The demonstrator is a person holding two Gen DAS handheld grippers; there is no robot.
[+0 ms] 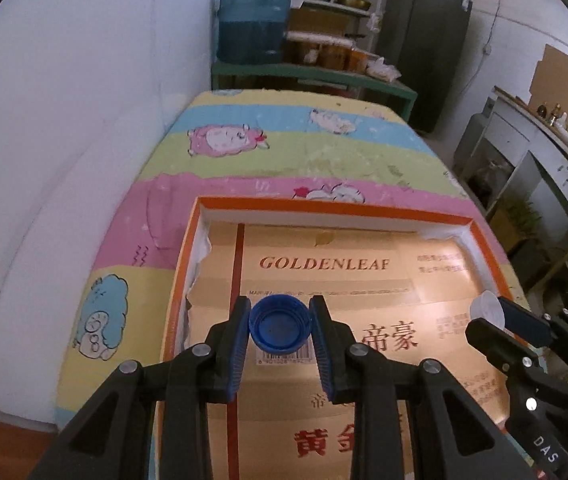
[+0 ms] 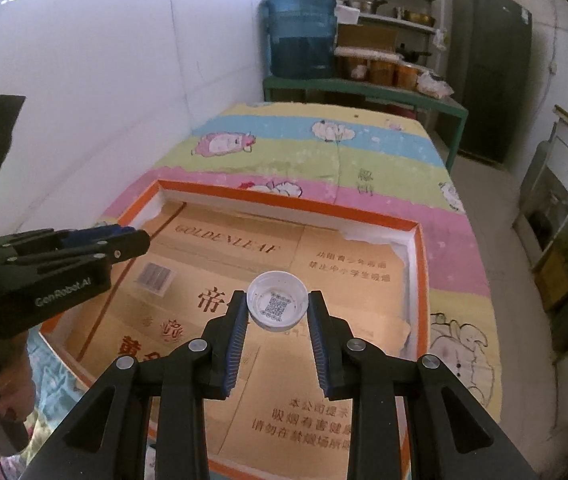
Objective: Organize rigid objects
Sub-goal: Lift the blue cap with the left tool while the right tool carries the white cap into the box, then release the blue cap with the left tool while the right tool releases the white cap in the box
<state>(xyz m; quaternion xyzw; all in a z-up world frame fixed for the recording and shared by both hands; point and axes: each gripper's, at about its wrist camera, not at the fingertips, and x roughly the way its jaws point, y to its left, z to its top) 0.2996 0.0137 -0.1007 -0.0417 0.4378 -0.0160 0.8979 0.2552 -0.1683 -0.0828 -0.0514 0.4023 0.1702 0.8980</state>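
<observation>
Left wrist: the left gripper point(image 1: 280, 310) pinches a blue cap point(image 1: 280, 327) over the orange tray point(image 1: 487, 240), which is lined with cardboard point(image 1: 323, 264).

Right wrist: the right gripper point(image 2: 278, 304) pinches a white cap point(image 2: 278, 306) above that tray, which sits on a cartoon-print cloth point(image 2: 323, 152) beside a white wall point(image 2: 104, 60); a water jug point(image 2: 301, 32) stands behind.

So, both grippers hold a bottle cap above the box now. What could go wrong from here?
1. The blue cap is held only at its rim by the tips of the left gripper, open side towards the camera. It might slip or pop out.
2. The white cap sits the same way in the right gripper, so the same risk applies.
3. The cardboard lining of the orange box looks uneven, so a dropped cap might roll or bounce.
</observation>
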